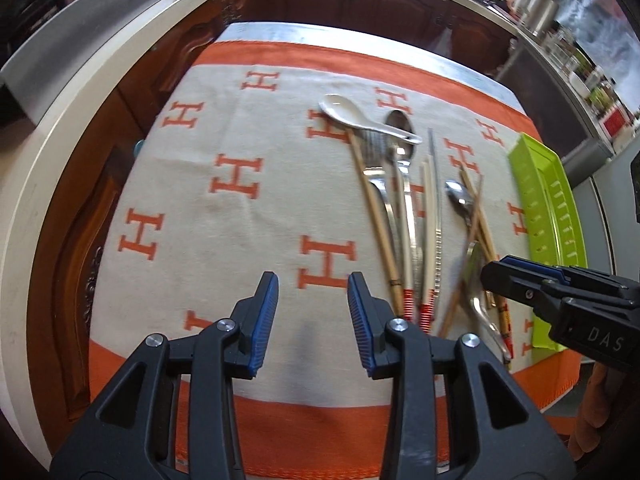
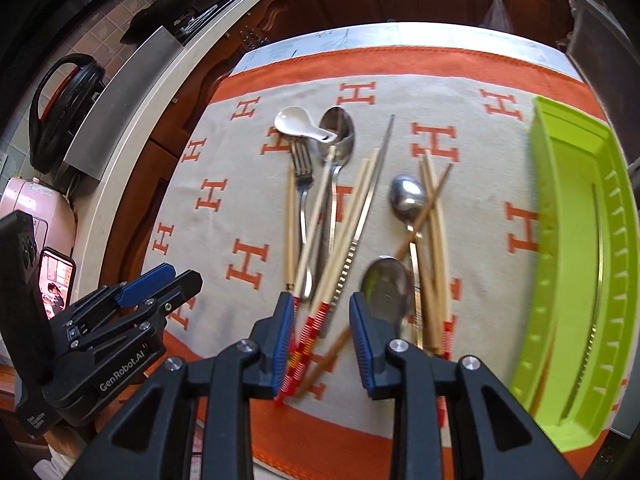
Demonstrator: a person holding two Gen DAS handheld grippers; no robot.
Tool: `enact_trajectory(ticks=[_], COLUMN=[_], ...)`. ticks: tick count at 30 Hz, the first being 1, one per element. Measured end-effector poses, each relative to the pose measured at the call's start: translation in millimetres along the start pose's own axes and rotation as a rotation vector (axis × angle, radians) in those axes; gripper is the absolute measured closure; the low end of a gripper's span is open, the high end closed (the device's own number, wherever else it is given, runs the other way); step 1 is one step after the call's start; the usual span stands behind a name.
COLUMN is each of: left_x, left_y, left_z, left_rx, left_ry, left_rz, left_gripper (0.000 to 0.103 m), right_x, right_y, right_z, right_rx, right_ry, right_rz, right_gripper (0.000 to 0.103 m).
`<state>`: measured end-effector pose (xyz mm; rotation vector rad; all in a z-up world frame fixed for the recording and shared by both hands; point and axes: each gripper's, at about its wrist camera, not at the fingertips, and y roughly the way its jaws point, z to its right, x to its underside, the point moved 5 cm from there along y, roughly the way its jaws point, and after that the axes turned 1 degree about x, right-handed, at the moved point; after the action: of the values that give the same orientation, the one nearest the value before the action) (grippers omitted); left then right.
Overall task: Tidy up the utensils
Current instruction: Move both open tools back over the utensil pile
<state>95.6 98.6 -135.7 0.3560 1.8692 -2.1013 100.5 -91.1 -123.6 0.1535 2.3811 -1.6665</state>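
lining up the first pick: right tongs are spread wide and hold nothing, low over the near ends of the red-banded chopsticks, which run up between the two fingers. left tongs are also wide and empty, hanging over bare cloth to the left of the pile, doing no work yet.

where things are: utensils lie loose mid-cloth on the worktop. white soup spoon rests across the bowl of the big metal spoon, fork just beside. serrated knife crosses the chopsticks. small spoon tangles with more sticks on the right, another spoon near the right finger. green tray sits at the right edge, looks empty.

my read on doing it well:
- grab one pair only; sticks overlap the knife, so close at the red-banded ends where they're clear of the blade.
- centre the sticks between the pads before closing, else one rolls out.
- lift straight up first, then swing right to the tray; dragging will scatter the pile.
- lay them lengthwise in a tray slot.
- right-wrist view is motion-blurred near the tips, so exact contact is unclear; slow down before closing.
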Motion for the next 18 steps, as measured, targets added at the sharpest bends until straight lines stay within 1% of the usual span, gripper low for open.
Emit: enact_trajectory(ticks=[5, 9, 13, 18], left_x=[3, 6, 6, 5], left_y=[8, 14, 19, 23], left_z=[-27, -33, -34, -33], left_rx=[0.001, 0.0, 0.006, 0.014], left_ry=[-0.045, -0.042, -0.042, -0.043], left_rz=[-0.013, -0.021, -0.028, -0.03], left_gripper=[0.07, 0.07, 0.07, 0.07], right_x=[-12, -17, -20, -20], right_y=[30, 52, 64, 74], right_z=[-11, -11, -12, -18], right_rx=[-0.011, 0.008, 0.039, 0.072], right_ry=[0.016, 0.031, 0.022, -0.01], right_rz=[-0.041, -0.078, -0.088, -0.097], right_gripper=[0.074, 0.074, 0.075, 0.083])
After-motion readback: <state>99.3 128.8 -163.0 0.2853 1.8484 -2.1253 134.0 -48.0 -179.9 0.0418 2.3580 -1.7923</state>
